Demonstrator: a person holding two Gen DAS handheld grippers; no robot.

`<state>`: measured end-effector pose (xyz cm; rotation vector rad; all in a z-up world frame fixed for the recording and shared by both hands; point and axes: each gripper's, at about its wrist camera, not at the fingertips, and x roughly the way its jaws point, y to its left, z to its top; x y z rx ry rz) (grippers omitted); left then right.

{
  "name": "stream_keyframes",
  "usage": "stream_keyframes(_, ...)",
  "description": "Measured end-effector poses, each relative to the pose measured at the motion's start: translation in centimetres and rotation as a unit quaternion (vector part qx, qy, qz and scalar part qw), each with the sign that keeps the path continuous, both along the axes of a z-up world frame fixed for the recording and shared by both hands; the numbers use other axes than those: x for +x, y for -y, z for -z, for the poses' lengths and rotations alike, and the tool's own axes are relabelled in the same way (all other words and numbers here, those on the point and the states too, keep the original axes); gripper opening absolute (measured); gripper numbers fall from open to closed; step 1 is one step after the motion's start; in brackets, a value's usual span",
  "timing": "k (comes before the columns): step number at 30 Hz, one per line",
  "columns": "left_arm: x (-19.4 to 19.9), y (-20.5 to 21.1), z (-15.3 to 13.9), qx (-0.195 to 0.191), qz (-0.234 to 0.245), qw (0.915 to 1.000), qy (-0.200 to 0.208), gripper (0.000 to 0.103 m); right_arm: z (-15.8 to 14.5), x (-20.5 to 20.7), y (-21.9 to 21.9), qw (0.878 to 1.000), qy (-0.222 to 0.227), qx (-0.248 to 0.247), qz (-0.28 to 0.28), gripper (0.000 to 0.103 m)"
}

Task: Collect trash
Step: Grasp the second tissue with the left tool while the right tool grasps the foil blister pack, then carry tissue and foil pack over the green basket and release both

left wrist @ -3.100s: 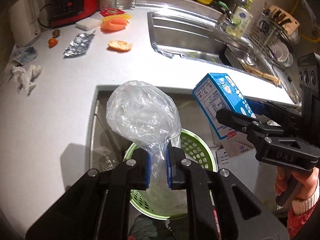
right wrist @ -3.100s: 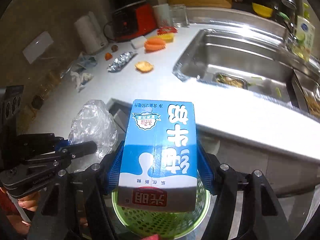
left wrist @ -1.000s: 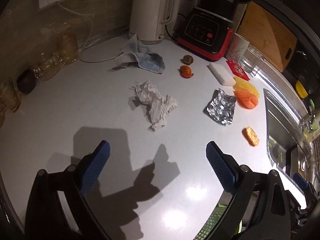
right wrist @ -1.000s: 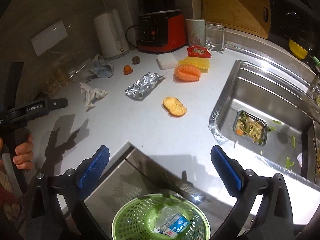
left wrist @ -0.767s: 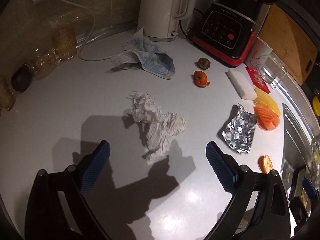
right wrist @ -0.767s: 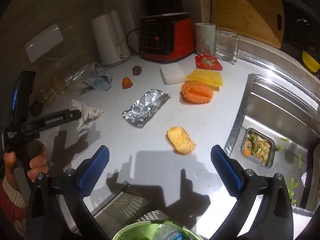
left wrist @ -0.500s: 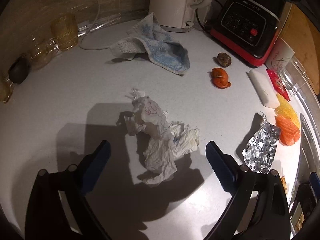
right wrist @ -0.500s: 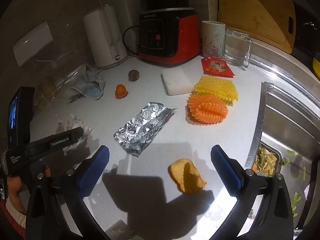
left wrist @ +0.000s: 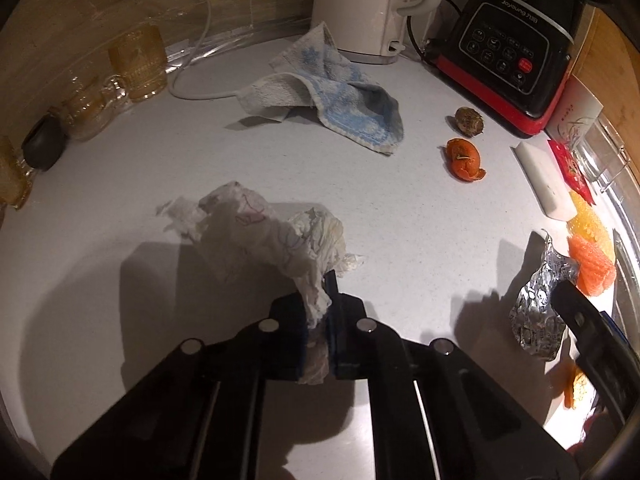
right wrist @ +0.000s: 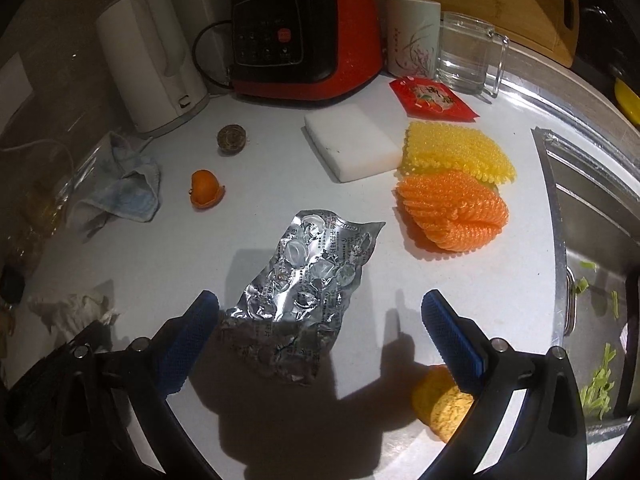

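My left gripper is shut on a crumpled white paper tissue that still rests on the white counter; the tissue also shows in the right wrist view. My right gripper is open and empty, its blue pads either side of a crumpled silver foil blister pack, just above it. The foil pack also shows in the left wrist view. An orange peel piece lies under the right finger. A small orange peel and a brown pit lie further back.
A blue-white cloth, white kettle, red-black blender base, white sponge block, yellow and orange scrubbers, a red packet, cup and glass mug stand behind. The sink is at right. Amber glasses are at left.
My left gripper has moved down onto the tissue and shut on it. My right gripper has moved forward and down over the foil pack, still open.
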<state>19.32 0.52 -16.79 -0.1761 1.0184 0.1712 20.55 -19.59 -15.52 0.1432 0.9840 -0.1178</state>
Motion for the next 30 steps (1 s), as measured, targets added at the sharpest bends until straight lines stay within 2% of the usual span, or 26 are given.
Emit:
stream_keyframes(3, -0.9, -0.6, -0.6, 0.0, 0.007, 0.9999, 0.009, 0.007, 1.1, 1.0, -0.7, 0.999, -0.014, 0.002, 0.029, 0.101)
stream_keyframes(8, -2.6, -1.9, -1.5, -0.004, 0.027, 0.9994, 0.023, 0.007, 2.4, 2.4, -2.3, 0.999, -0.019, -0.023, 0.043, 0.099)
stream_keyframes(10, -3.1, -2.4, -1.9, -0.002, 0.03, 0.9992, 0.027, 0.007, 2.9, 2.8, -2.7, 0.998, -0.025, -0.028, 0.042, 0.091)
stream_keyframes(14, -4.2, -3.1, -2.8, 0.0, 0.039, 0.9985, 0.038, 0.007, 2.8, 2.9, -3.2, 0.998, -0.011, -0.054, 0.037, 0.065)
stream_keyframes(19, -5.1, -3.5, -3.3, -0.005, 0.047, 0.998, 0.043, 0.007, 2.3, 2.6, -3.0, 0.998, -0.001, -0.053, 0.028, 0.055)
stream_keyframes(25, -6.7, -3.0, -4.1, -0.003, 0.064, 0.9967, 0.049, 0.007, 0.6, 0.8, -2.7, 0.999, 0.016, -0.045, 0.02, 0.054)
stream_keyframes(30, -9.1, -2.1, -5.7, -0.01, 0.093, 0.9936, 0.063, 0.007, -2.4, -3.6, -2.2, 0.998, 0.042, -0.044, -0.001, 0.054)
